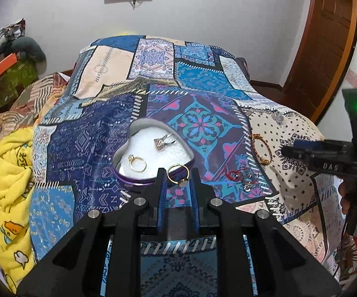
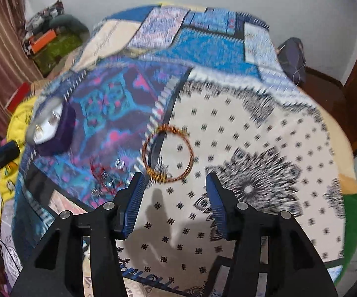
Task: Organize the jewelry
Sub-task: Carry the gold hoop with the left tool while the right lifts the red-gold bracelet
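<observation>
Left gripper (image 1: 177, 185) pinches a gold ring (image 1: 177, 174); release low over the heart-shaped tin (image 1: 138, 182) (right gripper (image 2: 176, 199) wide open, empty).

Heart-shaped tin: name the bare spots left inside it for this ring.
Inside the purple heart-shaped tin, white padding is bare along the upper-left lobe. Crowded: a gold ring sits lower-left, a silver stone ring upper-right.
</observation>
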The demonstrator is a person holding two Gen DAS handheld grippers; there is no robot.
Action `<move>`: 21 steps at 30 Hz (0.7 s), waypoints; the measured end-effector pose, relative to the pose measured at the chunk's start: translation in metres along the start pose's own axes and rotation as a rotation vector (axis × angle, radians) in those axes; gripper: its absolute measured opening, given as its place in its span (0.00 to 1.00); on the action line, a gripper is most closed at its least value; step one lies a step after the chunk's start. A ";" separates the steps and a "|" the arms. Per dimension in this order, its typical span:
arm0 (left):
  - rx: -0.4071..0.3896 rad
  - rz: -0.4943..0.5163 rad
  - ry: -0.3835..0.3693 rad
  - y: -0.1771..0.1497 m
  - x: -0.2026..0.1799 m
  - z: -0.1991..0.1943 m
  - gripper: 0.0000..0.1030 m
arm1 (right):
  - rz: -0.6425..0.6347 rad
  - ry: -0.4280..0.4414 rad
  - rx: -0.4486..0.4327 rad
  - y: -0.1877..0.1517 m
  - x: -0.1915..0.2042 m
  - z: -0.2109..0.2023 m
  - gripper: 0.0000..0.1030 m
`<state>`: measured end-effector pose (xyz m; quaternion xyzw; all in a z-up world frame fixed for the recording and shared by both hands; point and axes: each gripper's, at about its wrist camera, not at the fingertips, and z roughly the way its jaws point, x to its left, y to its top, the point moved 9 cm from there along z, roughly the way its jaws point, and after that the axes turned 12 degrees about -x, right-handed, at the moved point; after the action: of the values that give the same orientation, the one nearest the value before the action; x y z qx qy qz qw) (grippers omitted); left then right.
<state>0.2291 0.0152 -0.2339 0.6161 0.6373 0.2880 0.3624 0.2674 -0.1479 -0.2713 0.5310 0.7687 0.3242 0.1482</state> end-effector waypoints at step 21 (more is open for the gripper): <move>0.040 -0.012 0.006 -0.014 0.007 0.023 0.17 | -0.005 -0.019 -0.043 0.011 0.001 0.035 0.27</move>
<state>0.2401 0.0196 -0.2590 0.6184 0.6478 0.2749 0.3499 0.2951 -0.1328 -0.2899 0.5289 0.7614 0.3353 0.1680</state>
